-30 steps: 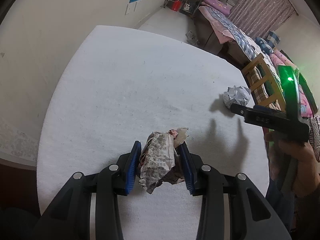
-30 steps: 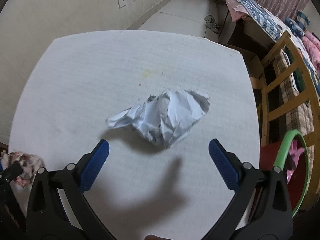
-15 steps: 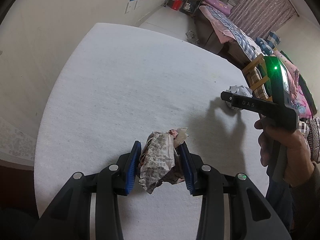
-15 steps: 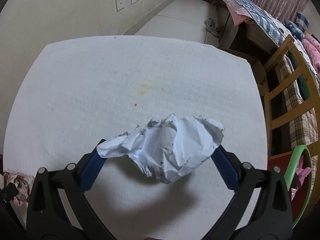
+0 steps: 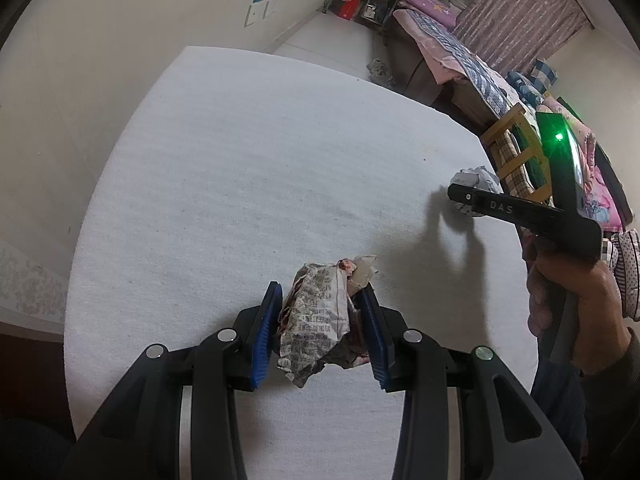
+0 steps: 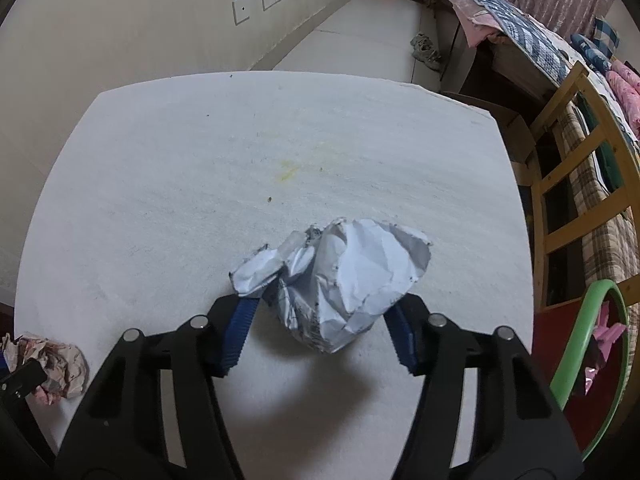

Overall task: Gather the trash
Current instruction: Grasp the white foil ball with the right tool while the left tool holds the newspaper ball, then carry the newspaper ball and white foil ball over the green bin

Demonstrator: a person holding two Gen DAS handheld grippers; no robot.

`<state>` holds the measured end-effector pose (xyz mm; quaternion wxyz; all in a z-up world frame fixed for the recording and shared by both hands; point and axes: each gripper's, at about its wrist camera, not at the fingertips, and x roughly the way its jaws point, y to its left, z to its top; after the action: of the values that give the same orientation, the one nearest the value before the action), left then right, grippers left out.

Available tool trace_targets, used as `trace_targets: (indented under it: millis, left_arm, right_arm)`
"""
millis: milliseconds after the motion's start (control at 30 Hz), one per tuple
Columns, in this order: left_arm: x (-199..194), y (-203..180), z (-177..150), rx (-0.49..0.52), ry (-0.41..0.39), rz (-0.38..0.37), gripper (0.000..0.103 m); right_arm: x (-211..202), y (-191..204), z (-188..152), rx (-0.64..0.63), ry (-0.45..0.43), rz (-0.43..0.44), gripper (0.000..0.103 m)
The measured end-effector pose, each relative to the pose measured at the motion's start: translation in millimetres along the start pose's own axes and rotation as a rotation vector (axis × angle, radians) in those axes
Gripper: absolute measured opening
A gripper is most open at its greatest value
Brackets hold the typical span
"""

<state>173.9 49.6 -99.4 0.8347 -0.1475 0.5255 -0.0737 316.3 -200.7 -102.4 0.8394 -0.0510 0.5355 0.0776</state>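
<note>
Nearest in the left wrist view, the left gripper (image 5: 320, 332) is seen pinched on a printed paper wad (image 5: 320, 320), its blue pads pressed against both flanks. The wad is held upright between the jaws, with its long axis running along the fingers and its top standing out beyond the tips. It is carried over the white table (image 5: 240, 180).

In the right wrist view, the right gripper (image 6: 320, 328) is found around a crumpled white paper ball (image 6: 352, 280). Its jaws have just been closing, with the ball between them. The right pad appears to be met by the ball's flank; on the left side only a folded flap overhangs the pad, so a firm pinch on both sides cannot be confirmed. The ball lies straight ahead of the fingers, its long axis laid across them from left to right, so that the closing is made along its longest span. It seems to be resting on the table or barely lifted; which cannot be told.

Further off to the right, a green-rimmed bin (image 6: 584, 344) is seen beside the table edge, nearer to the right hand than to the left. It is judged the likely drop point, and the right gripper's paper is best placed to reach it first.
</note>
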Motion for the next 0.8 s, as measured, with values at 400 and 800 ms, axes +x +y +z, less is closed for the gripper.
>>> trace_targets:
  millis: [400,800]
  left_arm:
    - [-23.3,-18.1,1.2,0.059,-0.036,0.02,0.037]
    - [-44.9,-63.6,-0.9,0.128,-0.057,0.005,0.037]
  right_arm:
    - [-66.9,6.7,-32.9,0.011,-0.06,0.035,0.057]
    - [-124.8,-26.3,-76.5,0.071,-0.103,0.064,0.057]
